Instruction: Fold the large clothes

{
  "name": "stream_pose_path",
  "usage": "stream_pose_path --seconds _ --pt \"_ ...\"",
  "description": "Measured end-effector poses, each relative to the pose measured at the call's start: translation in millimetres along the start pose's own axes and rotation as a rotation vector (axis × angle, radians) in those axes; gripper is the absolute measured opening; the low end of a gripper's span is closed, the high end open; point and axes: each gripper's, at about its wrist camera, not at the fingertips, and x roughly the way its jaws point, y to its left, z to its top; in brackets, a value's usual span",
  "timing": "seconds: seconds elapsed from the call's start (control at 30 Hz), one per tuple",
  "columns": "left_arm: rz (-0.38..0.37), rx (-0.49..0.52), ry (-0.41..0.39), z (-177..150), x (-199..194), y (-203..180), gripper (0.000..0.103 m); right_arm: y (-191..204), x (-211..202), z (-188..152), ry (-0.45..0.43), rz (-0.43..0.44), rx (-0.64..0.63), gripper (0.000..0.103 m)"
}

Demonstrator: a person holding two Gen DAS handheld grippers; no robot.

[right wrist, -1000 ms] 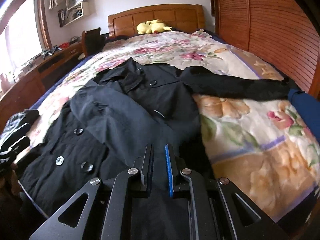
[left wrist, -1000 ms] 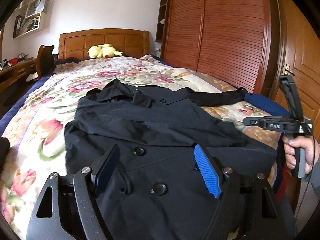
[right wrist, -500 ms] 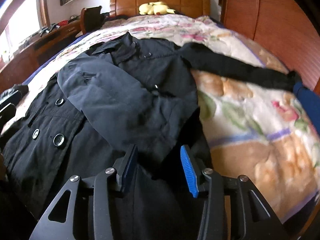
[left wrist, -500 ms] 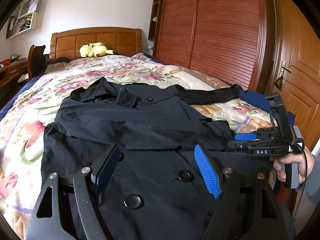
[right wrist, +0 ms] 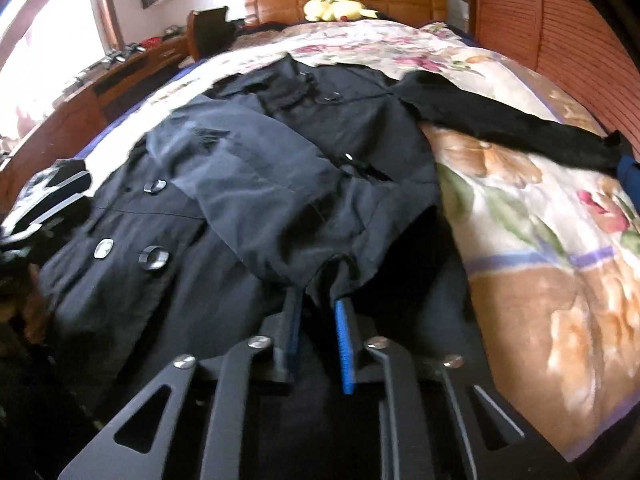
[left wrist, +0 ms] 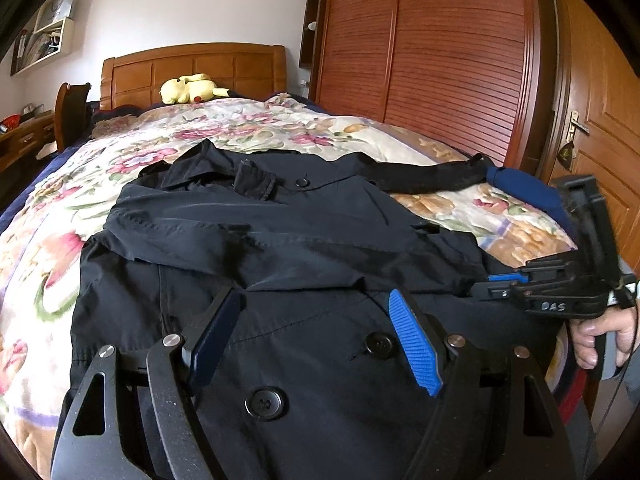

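A bed with a floral quilt (left wrist: 248,128), cream with pink blooms and green leaves, fills both views; a blue sheet edge (left wrist: 520,188) shows at its right side in the left wrist view. At the far end, upper centre of the frame, stands a panelled wooden headboard (left wrist: 192,68) with a yellow plush toy (left wrist: 188,88) lying before it. A slatted reddish wooden wardrobe (left wrist: 432,48) takes the upper right, and beside it a wooden door with a brass lever handle (left wrist: 578,124). A white wall shelf (left wrist: 44,36) hangs at the upper left; in the right wrist view a wooden desk (right wrist: 132,64) runs along the left under a bright window.

The black double-breasted coat (left wrist: 304,248) lies spread on the quilt in the centre, smooth woven cloth with round dark buttons (left wrist: 266,403), collar toward the headboard. One sleeve (left wrist: 432,176) stretches toward the right edge of the bed; the other is folded across the chest.

The left gripper (left wrist: 316,332), black with ribbed blue pads, hovers over the coat's lower front with its jaws standing wide and nothing between them. The right gripper (right wrist: 318,312) has just been closing and now pinches a fold of the coat's cloth near its hem, jaws narrow. Seen at the right edge of the left wrist view, its black body bears the handwritten letters "DAS", and a hand (left wrist: 600,336) grips its handle.
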Motion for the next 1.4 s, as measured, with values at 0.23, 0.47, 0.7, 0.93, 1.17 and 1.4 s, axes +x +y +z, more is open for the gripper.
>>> stream_pose_path --seconds 0.23,0.47,0.7,0.93,1.17,1.4 --pt "-0.003 -0.002 0.003 0 1 0 0.078 11 -17 -6 -0.035 0.030 -0.040 0.008" --pt "0.006 0.003 0.011 -1 4 -1 0.078 4 -35 3 -0.087 -0.032 -0.049 0.021" --pt "0.008 0.004 0.016 -2 6 -1 0.078 -2 -24 25 -0.085 -0.084 -0.096 0.042" --pt "0.010 -0.001 0.031 -3 11 1 0.078 -9 21 50 0.000 -0.094 -0.119 0.042" --pt "0.013 -0.002 0.042 -4 13 1 0.078 -28 65 52 0.105 -0.053 -0.071 0.043" --pt "0.015 -0.010 0.052 -5 16 2 0.078 -43 42 59 0.040 -0.054 -0.093 0.043"
